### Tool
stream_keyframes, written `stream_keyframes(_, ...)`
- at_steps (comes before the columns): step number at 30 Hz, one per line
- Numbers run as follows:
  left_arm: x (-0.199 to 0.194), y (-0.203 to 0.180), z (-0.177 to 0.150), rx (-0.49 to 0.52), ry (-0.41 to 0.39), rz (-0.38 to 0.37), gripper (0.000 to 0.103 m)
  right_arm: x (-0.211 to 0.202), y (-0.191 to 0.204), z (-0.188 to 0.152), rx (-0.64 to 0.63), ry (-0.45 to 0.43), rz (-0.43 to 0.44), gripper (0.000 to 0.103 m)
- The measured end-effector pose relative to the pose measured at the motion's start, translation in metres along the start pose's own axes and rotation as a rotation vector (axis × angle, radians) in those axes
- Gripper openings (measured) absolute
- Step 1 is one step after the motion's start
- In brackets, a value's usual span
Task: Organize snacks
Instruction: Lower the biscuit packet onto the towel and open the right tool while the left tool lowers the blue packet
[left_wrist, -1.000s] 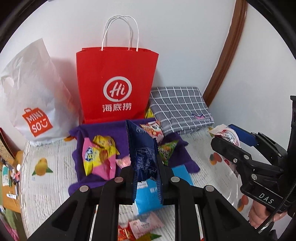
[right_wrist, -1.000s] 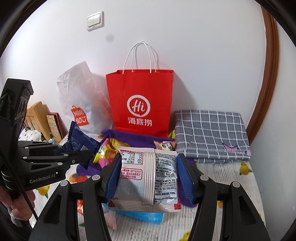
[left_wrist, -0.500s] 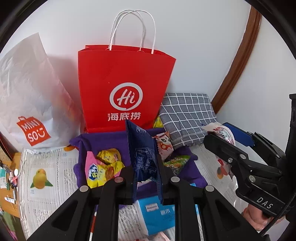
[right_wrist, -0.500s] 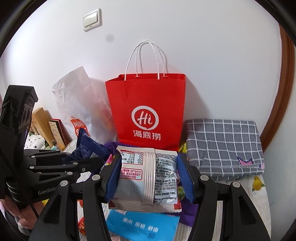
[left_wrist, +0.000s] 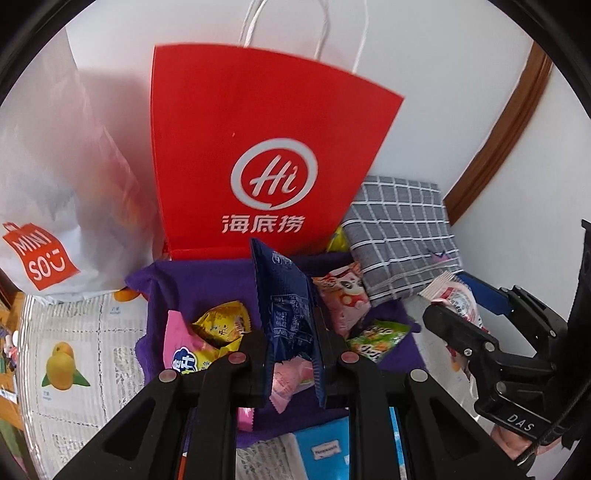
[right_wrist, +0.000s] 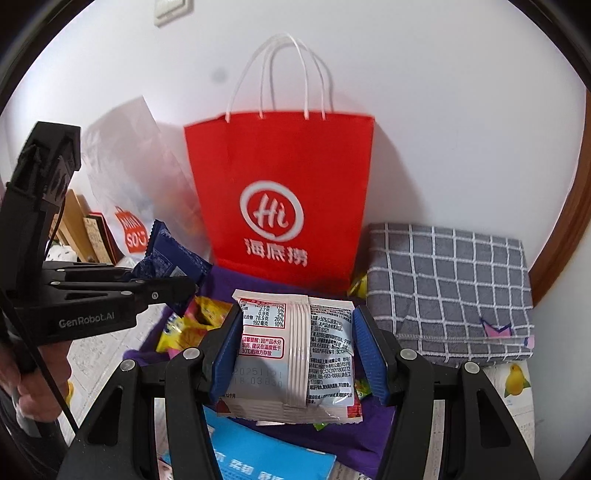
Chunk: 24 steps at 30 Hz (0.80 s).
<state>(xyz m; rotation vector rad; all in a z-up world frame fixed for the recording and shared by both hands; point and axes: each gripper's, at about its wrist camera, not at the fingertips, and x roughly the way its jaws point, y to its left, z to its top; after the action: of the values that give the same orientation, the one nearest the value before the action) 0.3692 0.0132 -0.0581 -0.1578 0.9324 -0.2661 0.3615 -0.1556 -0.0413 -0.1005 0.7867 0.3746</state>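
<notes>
Both claws carry a snack toward the purple cloth (left_wrist: 207, 284) spread in front of the red Haidilao paper bag (left_wrist: 258, 122). The left claw (left_wrist: 290, 343) is pressed tight on a dark-blue snack packet (left_wrist: 284, 306), pinched edge-on and standing upright over the cloth. The right claw (right_wrist: 295, 347) is part-spread, its blue pads (right_wrist: 364, 347) gripping the sides of a white-and-pink snack pouch (right_wrist: 295, 354), back label facing the cam. On the cloth already: a yellow packet (left_wrist: 221, 325), a pink packet w/ blue logo (left_wrist: 184, 350), a panda-print pink pouch (left_wrist: 345, 295) & a green candy pack (left_wrist: 380, 336). A blue box (right_wrist: 255, 458) lies on the fruit-print surface cover (left_wrist: 74, 354) near the cloth's front edge. Step in hand looks like drop-off onto the pile, prob. each into a free gap. To do it well: lower each packet until it's close over the cloth before letting go, keep the 2 claws apart so they don't clash, aim at bare purple rather than on top of the loose packs, and release the thin blue packet flat-ish so it doesn't tip off the cloth edge.
</notes>
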Motion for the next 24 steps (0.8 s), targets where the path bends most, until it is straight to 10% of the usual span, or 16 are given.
stream_keyframes(24,0.032,0.016,-0.004,-0.046,0.086,0.034,0.016,0.07,-0.003,-0.022,0.026,0.26,0.052,0.059)
